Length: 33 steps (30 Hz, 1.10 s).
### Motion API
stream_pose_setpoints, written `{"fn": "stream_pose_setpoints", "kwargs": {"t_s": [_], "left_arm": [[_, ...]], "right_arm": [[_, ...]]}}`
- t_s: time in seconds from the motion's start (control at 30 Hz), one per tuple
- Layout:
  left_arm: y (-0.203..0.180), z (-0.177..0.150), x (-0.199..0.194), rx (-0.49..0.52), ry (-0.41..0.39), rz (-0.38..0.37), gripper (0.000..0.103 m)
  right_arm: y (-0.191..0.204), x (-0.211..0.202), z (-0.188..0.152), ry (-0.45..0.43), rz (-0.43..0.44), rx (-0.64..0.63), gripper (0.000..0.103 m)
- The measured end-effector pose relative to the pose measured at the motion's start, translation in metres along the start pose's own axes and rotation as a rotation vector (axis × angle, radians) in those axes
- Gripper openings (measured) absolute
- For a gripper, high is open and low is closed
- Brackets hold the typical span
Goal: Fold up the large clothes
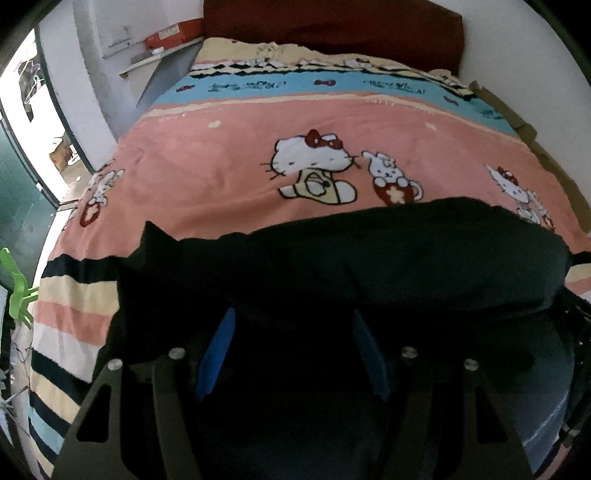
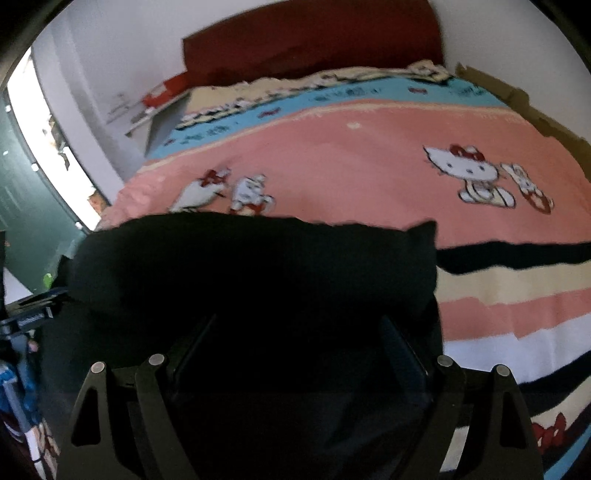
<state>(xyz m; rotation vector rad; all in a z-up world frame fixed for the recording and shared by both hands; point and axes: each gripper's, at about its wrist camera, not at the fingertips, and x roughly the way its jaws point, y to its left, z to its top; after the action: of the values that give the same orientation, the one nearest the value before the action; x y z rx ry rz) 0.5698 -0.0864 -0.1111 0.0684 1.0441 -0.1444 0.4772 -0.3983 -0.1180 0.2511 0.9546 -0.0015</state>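
Observation:
A large black garment (image 1: 369, 266) lies bunched on the near part of a pink cartoon-print bedspread (image 1: 229, 162). It drapes over my left gripper (image 1: 291, 317), whose blue fingers (image 1: 218, 347) stand apart with the fingertips hidden under the cloth. In the right wrist view the same black garment (image 2: 258, 266) covers my right gripper (image 2: 299, 325). Its dark fingers (image 2: 402, 350) also stand apart, with the tips hidden in the cloth. Whether either gripper pinches fabric is hidden.
The bedspread (image 2: 369, 162) covers a bed with a dark red headboard (image 1: 332, 26) against a white wall. A shelf with a red box (image 1: 173, 37) stands left of the bed. A green hanger (image 1: 14, 288) sits at the left edge. A doorway (image 1: 33, 122) opens on the left.

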Motion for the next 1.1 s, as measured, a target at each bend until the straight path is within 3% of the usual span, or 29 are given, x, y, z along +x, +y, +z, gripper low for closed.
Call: {"fn": "stream_pose_setpoints", "kwargs": {"t_s": [0.17,0.37,0.6,0.83,1.1], "left_arm": [[0.005,0.0,0.016,-0.032,-0.003,-0.028,0.071],[0.006,0.0,0.02,-0.053,-0.005,-0.038,0.072],[0.012,-0.02,-0.021,-0.019,-0.076,0.019,0.072],[0.035,-0.053,-0.057,-0.077,-0.131,-0.003,0.072],[0.043,-0.08,-0.045,-0.038,-0.154,0.016,0.072]], "right_arm": [[-0.023,0.031,-0.006,0.035,0.057,0.102,0.086],[-0.024,0.043,-0.006,0.041,0.053,0.118,0.086],[-0.009,0.003,-0.009,-0.021,-0.016,0.047,0.086],[0.022,-0.063,-0.03,-0.104,0.084,-0.039,0.086],[0.038,-0.047,-0.058,-0.058,0.106,-0.081,0.089]]}}
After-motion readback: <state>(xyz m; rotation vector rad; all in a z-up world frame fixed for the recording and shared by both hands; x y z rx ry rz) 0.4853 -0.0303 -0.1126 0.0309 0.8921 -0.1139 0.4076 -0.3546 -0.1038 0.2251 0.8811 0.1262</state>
